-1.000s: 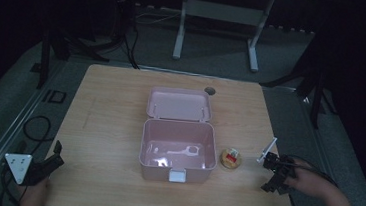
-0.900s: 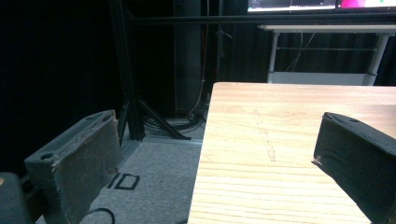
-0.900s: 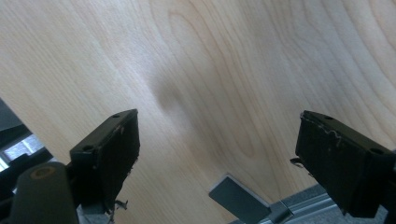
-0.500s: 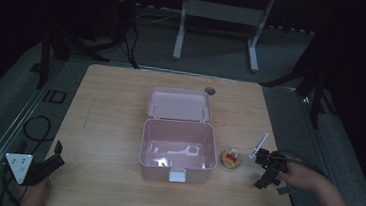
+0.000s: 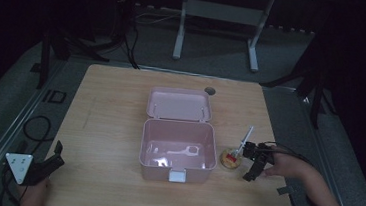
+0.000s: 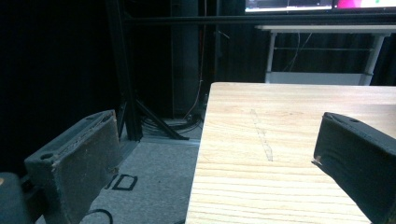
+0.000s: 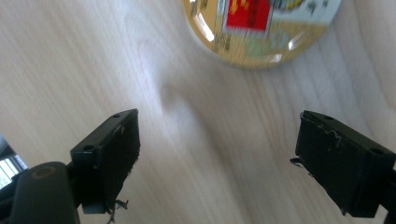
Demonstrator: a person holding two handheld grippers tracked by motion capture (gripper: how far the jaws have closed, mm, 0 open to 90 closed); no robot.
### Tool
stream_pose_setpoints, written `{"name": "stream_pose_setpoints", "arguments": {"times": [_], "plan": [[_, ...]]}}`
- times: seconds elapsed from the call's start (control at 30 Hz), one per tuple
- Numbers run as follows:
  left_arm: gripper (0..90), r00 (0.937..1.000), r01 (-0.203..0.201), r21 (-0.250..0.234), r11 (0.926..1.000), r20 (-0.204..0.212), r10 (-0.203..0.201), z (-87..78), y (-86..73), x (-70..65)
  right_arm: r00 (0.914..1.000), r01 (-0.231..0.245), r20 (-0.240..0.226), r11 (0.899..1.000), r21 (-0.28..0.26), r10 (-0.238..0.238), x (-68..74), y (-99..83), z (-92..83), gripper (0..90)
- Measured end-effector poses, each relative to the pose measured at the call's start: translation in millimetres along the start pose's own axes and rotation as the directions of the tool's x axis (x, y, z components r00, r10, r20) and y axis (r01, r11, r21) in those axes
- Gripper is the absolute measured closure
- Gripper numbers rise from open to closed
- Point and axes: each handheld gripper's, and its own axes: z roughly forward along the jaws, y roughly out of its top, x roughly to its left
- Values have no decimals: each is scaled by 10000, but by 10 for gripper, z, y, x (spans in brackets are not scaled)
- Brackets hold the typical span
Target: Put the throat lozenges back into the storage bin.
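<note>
Right hand-held gripper (image 5: pixel 250 161) has slid in across the bench (image 5: pixel 108 126) toward the small round tin (image 5: pixel 230 159), jaws apart, empty. Tin sits just right of the open pink box (image 5: pixel 179 150). Likely closing for a grasp. Left hand-held gripper (image 5: pixel 39 168) unmoved at bench corner, open.

High view looks down on the whole table (image 5: pixel 113 127); both gripper views sit close above its wood, the right nearest.

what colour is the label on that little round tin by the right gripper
Red on a golden-yellow lid: the round tin shows best in the right gripper view, ahead of the right gripper.
</note>
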Motion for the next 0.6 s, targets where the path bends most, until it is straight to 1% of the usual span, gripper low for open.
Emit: {"name": "stream_pose_setpoints", "arguments": {"times": [0.23,0.33,0.47,0.6], "plan": [[10,10000,-5,1,10000,29,5,0,0,0,9999,113,50,9999,48,-113,-105,195,69,137],[10,10000,-8,8,10000,49,8,0,0,0,9997,232,77,9997,66,-232,-127,277,93,137],[10,10000,-11,7,10000,60,11,0,0,0,9989,440,164,9990,124,-442,-134,378,111,134],[10,10000,-1,-1,10000,84,1,0,0,2,9964,782,318,9968,168,-787,-143,486,120,134]]}}
